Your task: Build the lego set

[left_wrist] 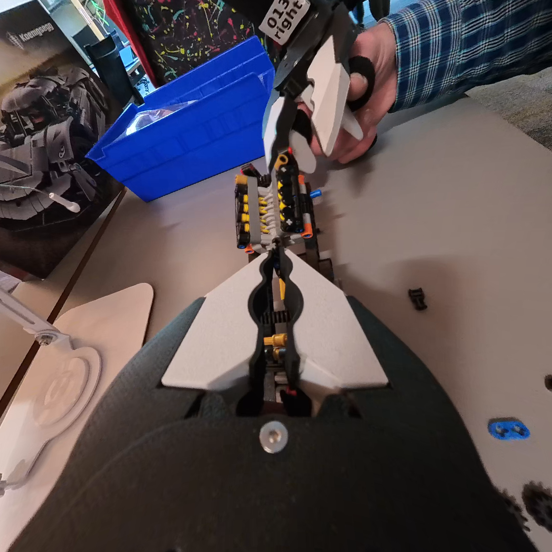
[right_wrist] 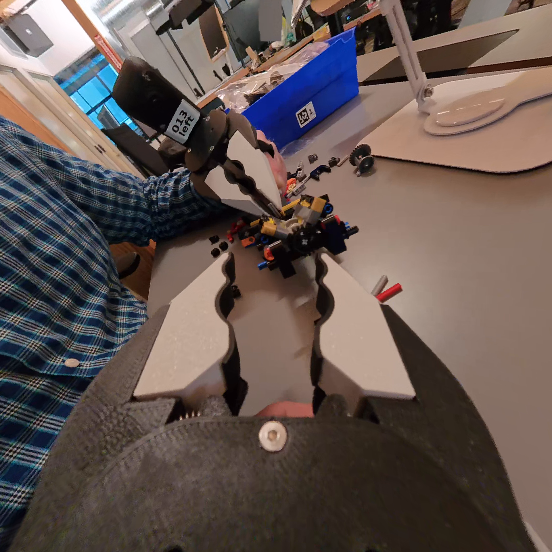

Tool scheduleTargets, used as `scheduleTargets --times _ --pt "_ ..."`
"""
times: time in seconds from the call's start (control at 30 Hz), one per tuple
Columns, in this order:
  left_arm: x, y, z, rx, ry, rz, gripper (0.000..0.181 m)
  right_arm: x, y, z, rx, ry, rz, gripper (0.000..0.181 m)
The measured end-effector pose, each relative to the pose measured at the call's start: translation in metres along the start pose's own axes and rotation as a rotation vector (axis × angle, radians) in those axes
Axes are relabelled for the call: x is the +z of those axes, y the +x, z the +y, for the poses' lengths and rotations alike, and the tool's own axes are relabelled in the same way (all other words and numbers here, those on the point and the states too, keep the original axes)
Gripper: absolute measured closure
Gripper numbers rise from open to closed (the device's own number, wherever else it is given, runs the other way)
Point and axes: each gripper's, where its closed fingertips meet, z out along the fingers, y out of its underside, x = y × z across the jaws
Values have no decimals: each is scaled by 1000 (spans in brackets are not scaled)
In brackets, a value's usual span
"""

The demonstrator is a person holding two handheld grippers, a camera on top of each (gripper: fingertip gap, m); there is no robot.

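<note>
The lego model is a black, grey and yellow Technic assembly standing on the grey table. My left gripper is shut on its near end. In the right wrist view the left gripper pinches a thin grey pin on top of the model. My right gripper is open, its fingertips just short of the model with nothing between them. In the left wrist view the right gripper comes down from above over the model's far end, held by a hand.
A blue bin with plastic bags stands behind the model. The lego box is at far left. A white stand sits on a beige mat. Loose parts lie around: gears, red pin, black piece, blue piece. The grippers' ends are close to 7 centimeters from one another.
</note>
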Motion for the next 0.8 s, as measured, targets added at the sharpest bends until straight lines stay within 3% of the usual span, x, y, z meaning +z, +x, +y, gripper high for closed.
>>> scheduleTargets --times 0.13,0.23,0.47,0.6,0.8 --pt "0 1 0 1 -3 1 181 3 -3 1 -14 -11 -4 125" --pt "-1 -1 -1 -4 -1 -3 181 0 -6 3 -15 -24 -27 140" --pt "0 1 0 3 -8 1 181 3 -2 -2 -23 -9 6 122" --pt "-1 -1 0 -5 -5 -6 181 0 -6 2 -17 -25 -28 138" --pt "1 0 0 5 -11 -1 181 0 2 0 -10 -16 12 124"
